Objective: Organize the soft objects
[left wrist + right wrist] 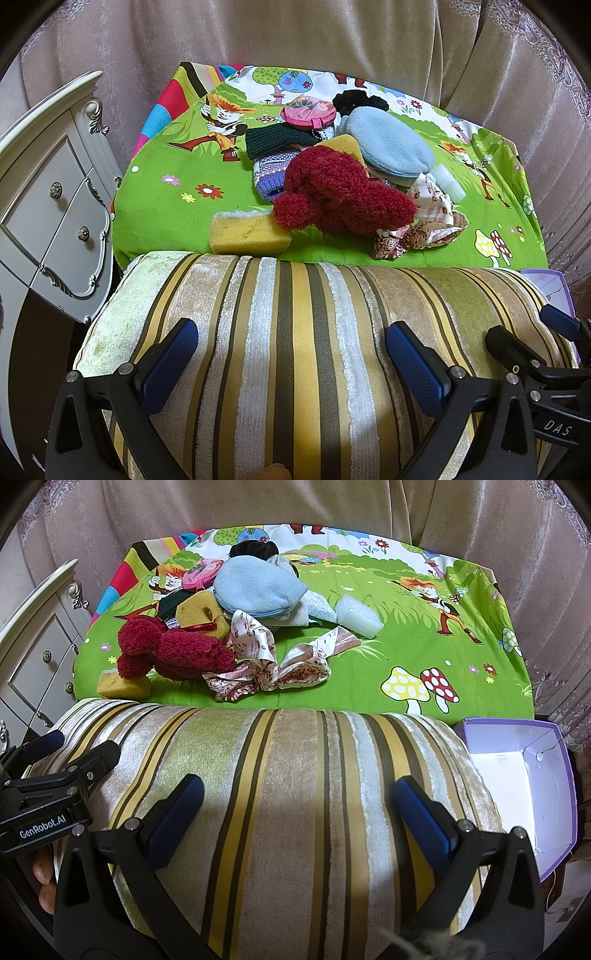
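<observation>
Left gripper (pixel 291 354) spread wide, nothing between its fingers; hangs over the striped cushion (pixel 295 350). Right gripper (pixel 295 812) likewise wide and empty, over the same cushion.

Edges: the cushion's far edge lies just ahead of both fingertips, meeting the green cartoon cloth (pixel 177 206). Beyond the cloth's far edge hangs a pinkish curtain (pixel 295 33).

Soft pile ahead of the left gripper, slightly right of its centre line: red fuzzy item (pixel 343 195) nearest, yellow sponge (pixel 247 234) at the cloth's near edge ahead-left, pale blue fleece pouch (pixel 388 144) further on, dark green knit (pixel 280 142) and pink round case (pixel 308 112) behind. From the right gripper the pile sits ahead-left; patterned silky scarf (pixel 273 664) closest to centre, white foam block (pixel 358 616) just beyond it.

Open room: bare green cloth ahead-right of the right gripper and ahead-left of the left gripper.

View differences: only the right wrist view shows the inside of the purple box (pixel 554 775), open-topped, close right of the gripper beside the cushion. White drawer cabinet (pixel 55 206) shows fully left of the left gripper.
</observation>
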